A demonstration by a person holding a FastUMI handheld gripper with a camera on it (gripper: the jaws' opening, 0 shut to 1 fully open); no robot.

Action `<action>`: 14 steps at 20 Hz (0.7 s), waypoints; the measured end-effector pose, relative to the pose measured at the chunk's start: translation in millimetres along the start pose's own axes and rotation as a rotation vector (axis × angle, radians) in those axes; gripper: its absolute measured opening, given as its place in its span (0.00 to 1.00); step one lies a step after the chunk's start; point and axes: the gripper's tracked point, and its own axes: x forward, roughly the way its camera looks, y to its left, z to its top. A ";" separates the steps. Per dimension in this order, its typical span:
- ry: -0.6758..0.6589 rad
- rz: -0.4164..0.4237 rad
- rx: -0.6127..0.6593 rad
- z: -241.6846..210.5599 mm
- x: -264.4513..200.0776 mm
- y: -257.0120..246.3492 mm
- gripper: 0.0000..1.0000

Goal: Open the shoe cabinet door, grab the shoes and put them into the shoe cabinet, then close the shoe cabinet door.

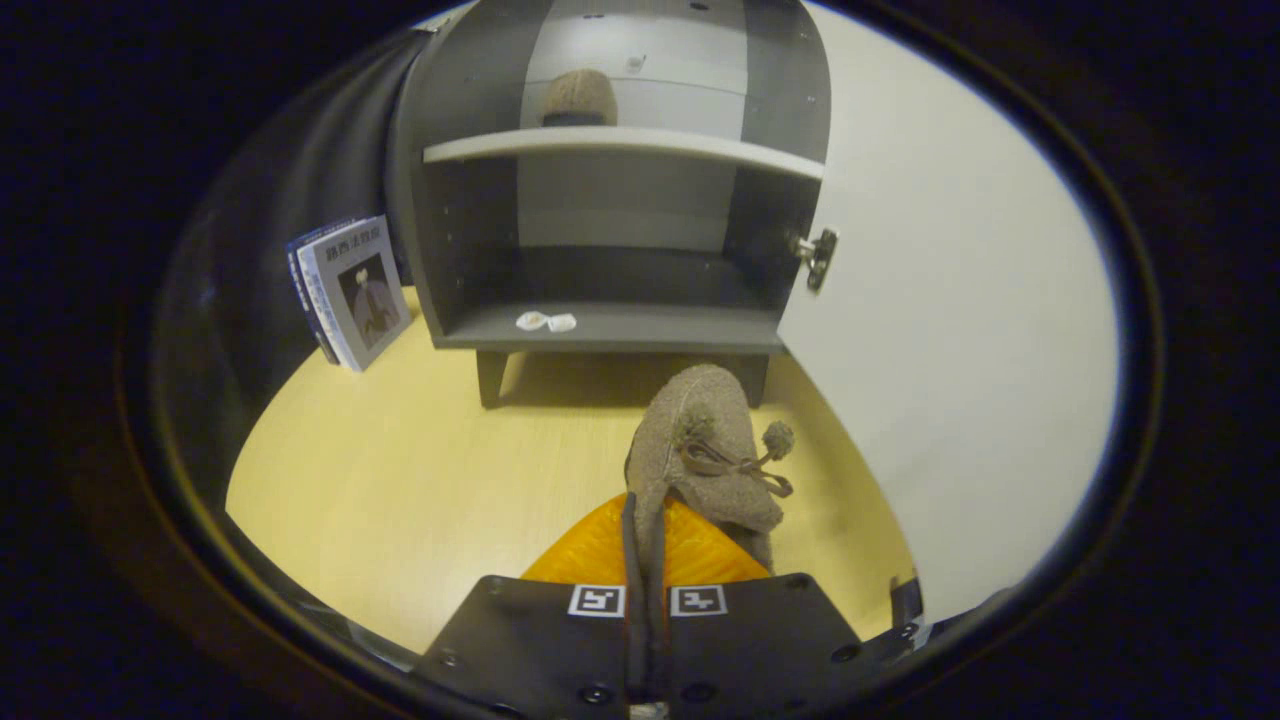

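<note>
My gripper (pixel 648 545) pinches the edge of a brown felt shoe (pixel 700 450), both fingers pressed on it, its long axis pointing straight ahead at the shoe cabinet (pixel 610 330). Beyond, the door (pixel 950 350) stands open to the right; a second shoe (pixel 580 98) sits on the upper shelf (pixel 620 145). Books (pixel 350 290) lean at the left, their cover writing too small to read.

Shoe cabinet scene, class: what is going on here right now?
A hand-held gripper is shut on a brown shoe, carrying it toward the shoe cabinet. The cabinet door stands open on the right. Another brown shoe already sits on the upper shelf; the lower shelf awaits this one.
</note>
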 end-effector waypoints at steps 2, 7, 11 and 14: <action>-0.066 -0.020 0.006 38.1 -10.8 -6.3 0.03; -0.241 -0.055 0.007 143.0 -46.6 -19.7 0.03; -0.333 -0.061 -0.005 209.3 -56.8 -22.8 0.03; -0.361 -0.060 -0.022 247.0 -45.9 -22.9 0.02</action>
